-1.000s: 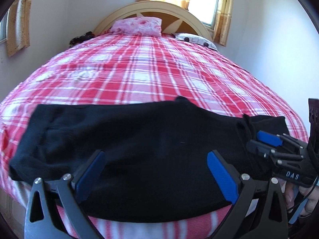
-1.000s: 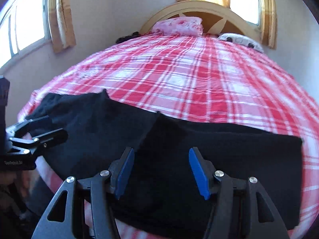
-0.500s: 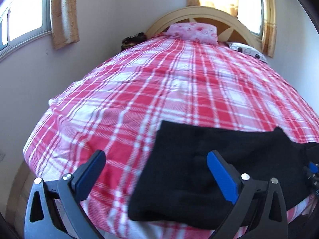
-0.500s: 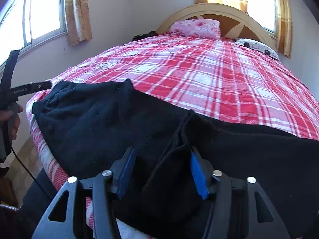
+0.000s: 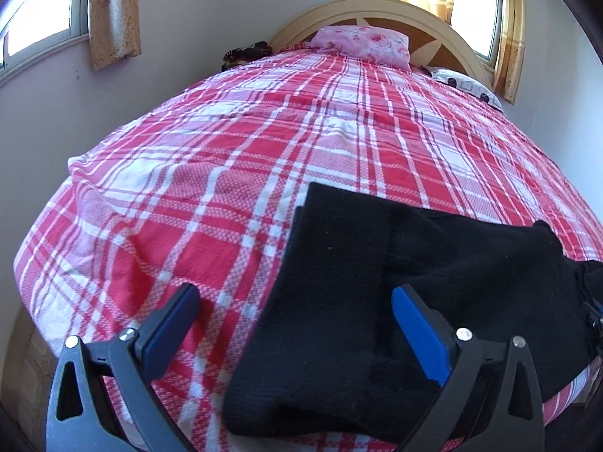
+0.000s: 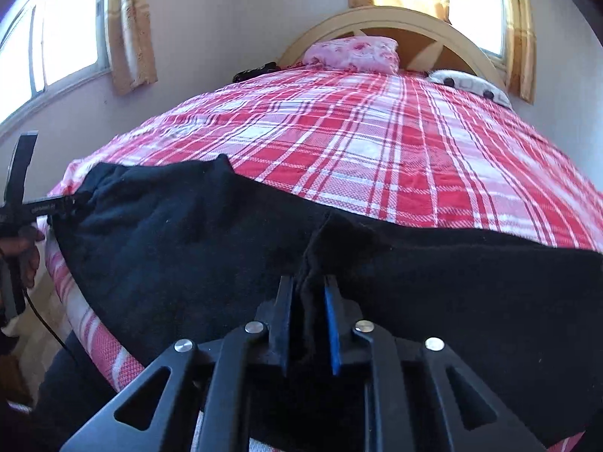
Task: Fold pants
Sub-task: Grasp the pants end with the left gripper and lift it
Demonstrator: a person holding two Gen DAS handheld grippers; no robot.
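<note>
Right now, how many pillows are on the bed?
2: a pink floral pillow against the headboard's middle, and a white patterned pillow at its right end. More may be hidden.

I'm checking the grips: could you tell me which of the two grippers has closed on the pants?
The right gripper: its jaws have just closed onto a ridge of the pants. The left gripper stands wide open.

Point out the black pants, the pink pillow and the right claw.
black pants (image 5: 433, 282): left wrist view, flat middle of the cloth.
pink pillow (image 5: 361, 43): left wrist view, its centre.
right claw (image 6: 309, 324): right wrist view, between fingertips, pinching a fold.
</note>
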